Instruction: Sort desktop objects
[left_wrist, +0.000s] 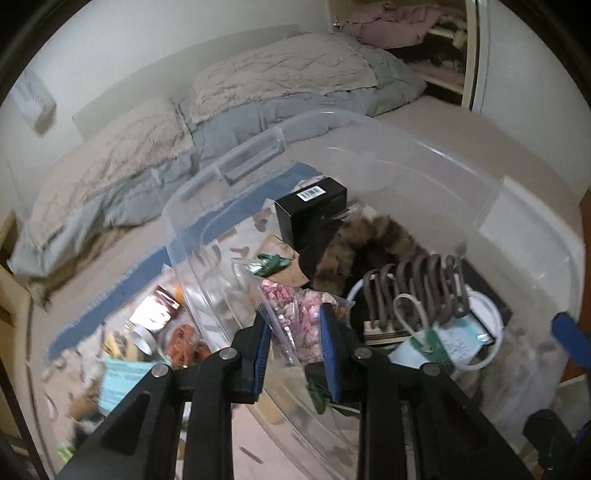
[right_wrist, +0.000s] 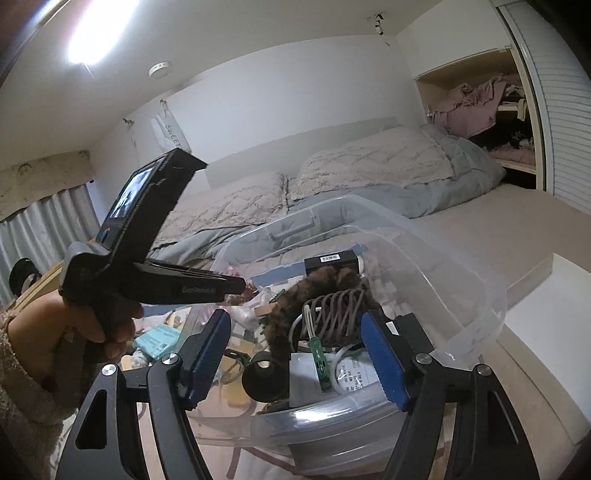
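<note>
A clear plastic bin (left_wrist: 369, 129) stands on the bed, with my left gripper (left_wrist: 297, 350) over its left side. A clear zip bag of pink pieces (left_wrist: 295, 317) lies between the blue pads; the jaws stand a little apart and do not visibly press it. The bin also holds a black barcoded box (left_wrist: 310, 210), a brown fur piece (left_wrist: 369, 240), a brown wire coil (left_wrist: 417, 284) and a white round tub (left_wrist: 487, 317). My right gripper (right_wrist: 297, 354) is wide open above the bin's near rim (right_wrist: 332, 413), holding nothing. A hand holds the left gripper (right_wrist: 240, 286) at the left.
Loose items lie on the bed left of the bin: a teal card (left_wrist: 122, 376), an orange packet (left_wrist: 184, 343), a small tin (left_wrist: 144, 338). Pillows and a grey quilt (left_wrist: 258, 110) lie behind. A white box (right_wrist: 554, 321) sits right of the bin. An open closet (right_wrist: 491, 110) is at far right.
</note>
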